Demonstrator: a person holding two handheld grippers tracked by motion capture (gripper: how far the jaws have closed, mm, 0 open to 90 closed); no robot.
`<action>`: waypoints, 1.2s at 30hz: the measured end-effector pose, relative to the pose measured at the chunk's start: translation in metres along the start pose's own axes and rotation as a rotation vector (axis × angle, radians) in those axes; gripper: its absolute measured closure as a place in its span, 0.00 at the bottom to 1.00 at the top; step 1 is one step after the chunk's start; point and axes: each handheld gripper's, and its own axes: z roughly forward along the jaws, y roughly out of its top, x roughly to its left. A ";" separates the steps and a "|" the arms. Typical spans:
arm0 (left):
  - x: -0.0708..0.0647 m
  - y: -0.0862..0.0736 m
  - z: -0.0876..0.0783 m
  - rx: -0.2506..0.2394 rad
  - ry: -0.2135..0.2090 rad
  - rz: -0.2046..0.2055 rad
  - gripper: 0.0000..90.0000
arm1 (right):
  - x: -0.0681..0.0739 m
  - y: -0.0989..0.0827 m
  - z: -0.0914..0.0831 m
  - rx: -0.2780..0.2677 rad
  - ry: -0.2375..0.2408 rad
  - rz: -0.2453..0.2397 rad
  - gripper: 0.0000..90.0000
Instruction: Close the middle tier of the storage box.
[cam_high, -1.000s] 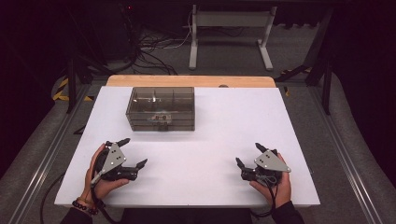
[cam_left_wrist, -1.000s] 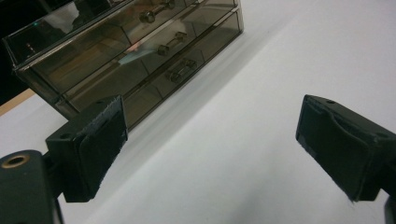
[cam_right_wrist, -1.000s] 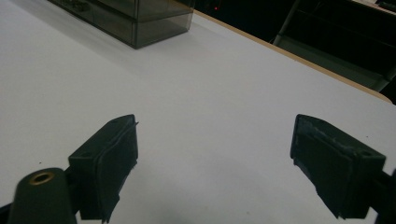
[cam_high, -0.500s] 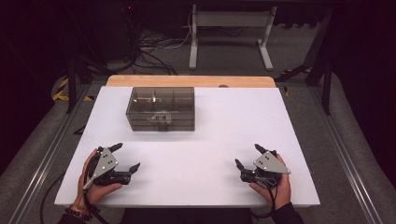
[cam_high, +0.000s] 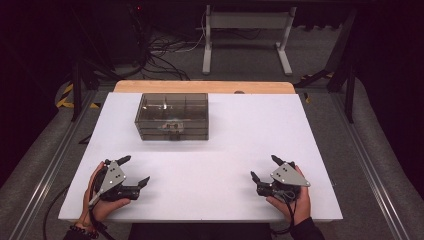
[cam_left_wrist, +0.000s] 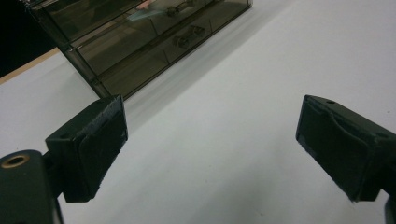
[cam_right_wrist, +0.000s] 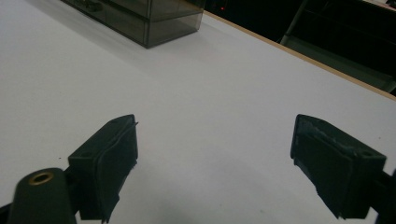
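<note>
Drawer box (cam_high: 172, 116) sits untouched at the back of the surface (cam_high: 240, 145).
Left hand-held gripper (cam_high: 134, 171) just pulled back toward the near edge; both it and the right hand-held gripper (cam_high: 263, 168) gape wide, nothing grabbed.

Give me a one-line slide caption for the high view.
Two hand-held claws, left claw and right claw, both open on the white table, facing a smoky clear drawer box.
</note>
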 end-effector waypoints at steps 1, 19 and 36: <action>0.000 0.000 0.000 0.004 0.008 0.011 0.11 | -0.001 0.000 0.000 0.000 0.000 -0.001 0.17; -0.002 0.003 -0.002 -0.007 0.014 0.013 0.11 | 0.000 0.002 -0.002 -0.009 -0.009 -0.004 0.17; -0.003 0.002 0.001 0.016 0.026 0.017 0.11 | 0.000 0.001 -0.002 -0.009 -0.009 -0.008 0.16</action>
